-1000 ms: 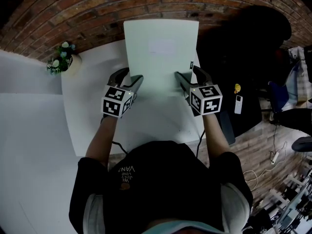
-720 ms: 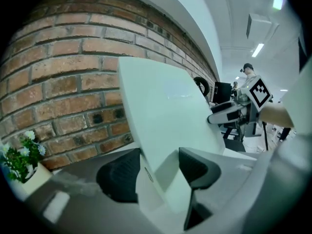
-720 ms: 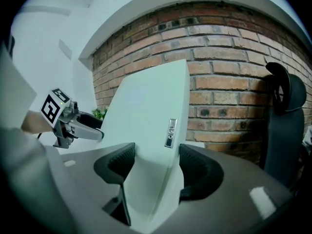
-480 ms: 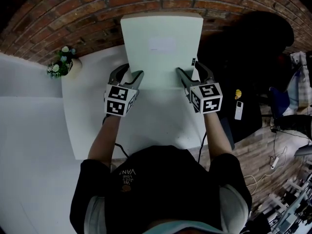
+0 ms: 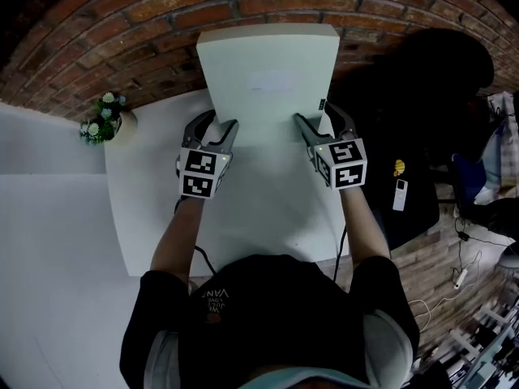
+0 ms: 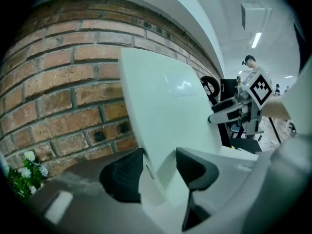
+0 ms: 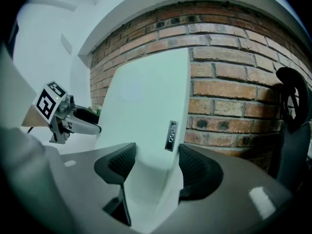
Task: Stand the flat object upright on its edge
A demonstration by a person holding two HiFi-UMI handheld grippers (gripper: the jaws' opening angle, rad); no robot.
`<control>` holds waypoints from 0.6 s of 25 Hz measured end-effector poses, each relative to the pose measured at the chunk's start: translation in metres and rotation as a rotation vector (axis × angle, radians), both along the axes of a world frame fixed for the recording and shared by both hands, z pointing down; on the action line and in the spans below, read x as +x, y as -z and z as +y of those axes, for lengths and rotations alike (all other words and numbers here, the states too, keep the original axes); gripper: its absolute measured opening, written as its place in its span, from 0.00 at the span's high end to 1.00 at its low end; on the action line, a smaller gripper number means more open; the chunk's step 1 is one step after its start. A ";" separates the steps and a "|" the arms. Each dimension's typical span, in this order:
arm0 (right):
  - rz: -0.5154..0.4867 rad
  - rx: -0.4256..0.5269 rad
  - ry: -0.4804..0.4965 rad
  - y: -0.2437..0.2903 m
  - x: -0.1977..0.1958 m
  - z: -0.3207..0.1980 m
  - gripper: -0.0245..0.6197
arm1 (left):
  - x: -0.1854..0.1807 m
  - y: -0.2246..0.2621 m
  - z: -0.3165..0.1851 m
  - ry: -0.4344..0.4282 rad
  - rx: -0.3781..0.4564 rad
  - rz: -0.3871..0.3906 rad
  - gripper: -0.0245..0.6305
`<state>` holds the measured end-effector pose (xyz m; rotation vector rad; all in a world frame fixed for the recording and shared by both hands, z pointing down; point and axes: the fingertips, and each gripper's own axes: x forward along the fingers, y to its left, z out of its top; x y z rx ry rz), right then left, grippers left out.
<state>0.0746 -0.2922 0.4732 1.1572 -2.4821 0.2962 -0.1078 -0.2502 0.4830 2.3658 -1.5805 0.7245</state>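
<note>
A flat white board (image 5: pixel 268 79) stands tilted on its lower edge on the white table (image 5: pixel 268 209), its top leaning toward the brick wall (image 5: pixel 122 23). My left gripper (image 5: pixel 212 124) holds its lower left side, and my right gripper (image 5: pixel 319 116) its lower right side by a small dark label (image 5: pixel 322 104). In the left gripper view the board's edge (image 6: pixel 165 111) sits between the pads of the left gripper (image 6: pixel 158 172), whose jaws have just been closing on it. In the right gripper view the right gripper (image 7: pixel 153 167) clamps the board (image 7: pixel 146 106) beside the label (image 7: pixel 170 135).
A small pot of flowers (image 5: pixel 101 116) stands at the table's far left corner. A black chair or bag (image 5: pixel 405 96) fills the right side, with a white phone (image 5: pixel 397 194) and a yellow item (image 5: pixel 398 168) lower down. The table's right edge is close to my right arm.
Both grippers have moved toward the brick wall with the board. The board has tipped up steeper, and its top edge is now nearer the wall.
</note>
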 end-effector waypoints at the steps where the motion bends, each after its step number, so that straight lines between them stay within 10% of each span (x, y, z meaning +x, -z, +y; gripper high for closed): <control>1: 0.007 0.002 0.002 -0.001 0.000 -0.004 0.53 | 0.000 -0.001 -0.003 0.004 0.004 -0.003 0.63; 15: 0.037 0.084 -0.008 0.002 0.003 -0.049 0.53 | 0.001 -0.001 -0.045 0.040 0.064 -0.044 0.66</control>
